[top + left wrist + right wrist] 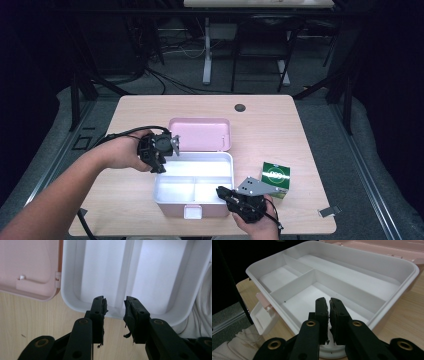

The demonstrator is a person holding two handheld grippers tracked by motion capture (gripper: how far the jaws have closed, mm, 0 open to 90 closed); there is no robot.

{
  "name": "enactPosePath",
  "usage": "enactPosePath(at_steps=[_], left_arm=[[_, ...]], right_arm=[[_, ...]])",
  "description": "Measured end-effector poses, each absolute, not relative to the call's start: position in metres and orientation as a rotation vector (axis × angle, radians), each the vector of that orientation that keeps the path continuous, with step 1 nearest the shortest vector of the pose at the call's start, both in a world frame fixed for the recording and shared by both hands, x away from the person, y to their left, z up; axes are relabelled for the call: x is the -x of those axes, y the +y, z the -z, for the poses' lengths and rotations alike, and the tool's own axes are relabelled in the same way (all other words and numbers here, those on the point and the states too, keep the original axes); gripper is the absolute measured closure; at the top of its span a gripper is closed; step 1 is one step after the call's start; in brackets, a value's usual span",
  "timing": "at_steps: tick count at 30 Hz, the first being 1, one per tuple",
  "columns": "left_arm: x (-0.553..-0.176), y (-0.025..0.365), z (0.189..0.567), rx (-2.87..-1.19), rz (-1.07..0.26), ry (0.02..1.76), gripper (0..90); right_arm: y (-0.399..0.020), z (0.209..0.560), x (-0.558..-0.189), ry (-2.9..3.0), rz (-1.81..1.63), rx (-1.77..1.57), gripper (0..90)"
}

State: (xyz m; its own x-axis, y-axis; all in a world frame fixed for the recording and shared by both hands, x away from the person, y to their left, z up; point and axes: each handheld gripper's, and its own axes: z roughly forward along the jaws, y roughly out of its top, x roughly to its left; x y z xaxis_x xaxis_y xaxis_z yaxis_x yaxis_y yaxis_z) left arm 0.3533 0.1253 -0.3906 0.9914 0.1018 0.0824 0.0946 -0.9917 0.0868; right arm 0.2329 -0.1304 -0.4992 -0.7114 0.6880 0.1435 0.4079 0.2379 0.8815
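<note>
Over the open white compartment box (194,182), our left gripper (167,150) gaped empty, our right gripper (226,192) nearly pinched; steadying its rim seemed wise.

One open white plastic box with a pink lid (200,172) sits on the table. One small green carton (276,179) stands beside it.
</note>
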Motion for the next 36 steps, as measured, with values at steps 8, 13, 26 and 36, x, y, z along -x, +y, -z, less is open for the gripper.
enactPosePath(at_steps=[8, 13, 26, 36], left_arm=[[-0.35, 0.101, 0.395, -3.043, -0.131, 0.079, 68.7], [-0.349, 0.088, 0.4, -3.036, -0.125, 0.049, 69.8], [-0.345, 0.064, 0.415, -3.057, -0.097, -0.019, 76.0], [-0.346, 0.05, 0.427, -3.103, -0.07, -0.056, 82.0]], right_arm=[[-0.131, 0.493, -0.229, 2.239, -1.448, -0.998, 83.5], [-0.14, 0.489, -0.229, 2.199, -1.462, -1.026, 83.4], [-0.152, 0.485, -0.23, 2.158, -1.472, -1.054, 83.4], [-0.159, 0.484, -0.231, 2.14, -1.477, -1.066, 83.4]])
